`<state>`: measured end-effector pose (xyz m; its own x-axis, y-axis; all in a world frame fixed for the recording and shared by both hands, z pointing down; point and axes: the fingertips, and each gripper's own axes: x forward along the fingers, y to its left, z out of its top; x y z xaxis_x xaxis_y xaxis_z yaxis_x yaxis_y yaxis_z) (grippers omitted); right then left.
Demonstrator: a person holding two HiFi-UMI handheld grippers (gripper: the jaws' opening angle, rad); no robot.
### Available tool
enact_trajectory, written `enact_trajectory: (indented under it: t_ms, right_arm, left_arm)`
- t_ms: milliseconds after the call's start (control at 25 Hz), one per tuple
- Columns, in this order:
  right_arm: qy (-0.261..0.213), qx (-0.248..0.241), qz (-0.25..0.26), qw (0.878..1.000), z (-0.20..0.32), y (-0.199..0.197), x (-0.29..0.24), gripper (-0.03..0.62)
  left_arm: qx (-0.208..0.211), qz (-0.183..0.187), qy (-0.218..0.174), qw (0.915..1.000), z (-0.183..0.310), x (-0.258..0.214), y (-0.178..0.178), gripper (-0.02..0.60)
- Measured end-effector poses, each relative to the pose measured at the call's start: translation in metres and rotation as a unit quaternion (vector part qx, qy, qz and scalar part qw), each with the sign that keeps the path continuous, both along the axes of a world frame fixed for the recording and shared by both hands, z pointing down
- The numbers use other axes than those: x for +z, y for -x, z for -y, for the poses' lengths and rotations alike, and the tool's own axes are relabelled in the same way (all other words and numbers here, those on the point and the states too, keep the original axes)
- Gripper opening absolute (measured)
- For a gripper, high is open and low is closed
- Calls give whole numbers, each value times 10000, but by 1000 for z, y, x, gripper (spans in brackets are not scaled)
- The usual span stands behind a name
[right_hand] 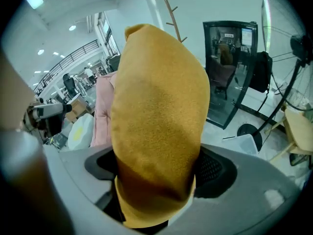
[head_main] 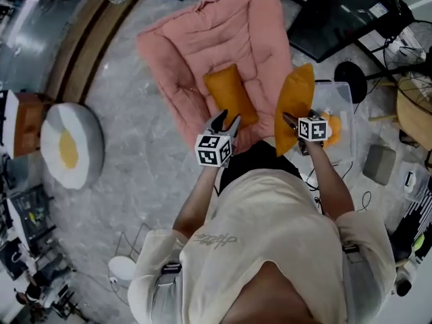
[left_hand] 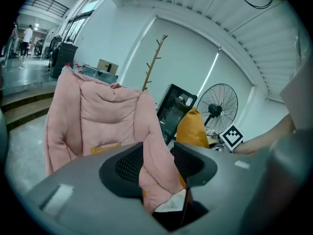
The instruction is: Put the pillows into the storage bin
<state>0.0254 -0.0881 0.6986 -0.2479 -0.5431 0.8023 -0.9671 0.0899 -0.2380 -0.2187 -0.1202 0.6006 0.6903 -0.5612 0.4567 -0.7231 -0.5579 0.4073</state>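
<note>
Just beside the clear storage bin point(head_main: 339, 94) on the floor, the right gripper point(head_main: 291, 121) is clamped on an orange pillow point(head_main: 295, 100), holding it upright at the bin's left edge. The left gripper point(head_main: 226, 122) pinches a fold of the pink cushion point(head_main: 216, 32) at its near edge. A second orange pillow point(head_main: 229, 94) lies on that cushion, and a fried-egg pillow point(head_main: 69, 145) lies well apart at the left

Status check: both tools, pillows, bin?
Left tool clamped on pink cushion edge. Right tool holding orange pillow upright, next to storage bin. Second orange pillow lies on the cushion.
</note>
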Motion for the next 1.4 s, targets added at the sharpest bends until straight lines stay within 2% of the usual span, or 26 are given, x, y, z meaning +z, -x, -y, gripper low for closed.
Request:
enact_trajectory:
  t_ms: [200,400,640,840,1160,1400]
  right_arm:
    - [-30,414,-134,9990,-36,-42,-11,436]
    - [-66,950,-260,9951,-76,-98,-11,436]
    - [-59,1644,-253,9860,-125,-180,-13,440]
    - [118,2152,-225,9762,-167,-258,-12,446]
    - [428,2316,-16,9719,-197,-346,23,457]
    - [731,1920,19,9787,-193,-385,53,465]
  left_arm:
    - [230,-110,54,9997,2,9,-32,215]
    - [555,-208,-33,9982,-8,-5,-71,215]
    - [997,-64,-220,9948,-13,-22,-139,215]
    - [1160,78,-332,9927,-12,-51,-203,216]
    - [1082,383,-356,9928,-7,-52,-279,216]
    - [997,521,-251,9933,-4,-42,-331,216]
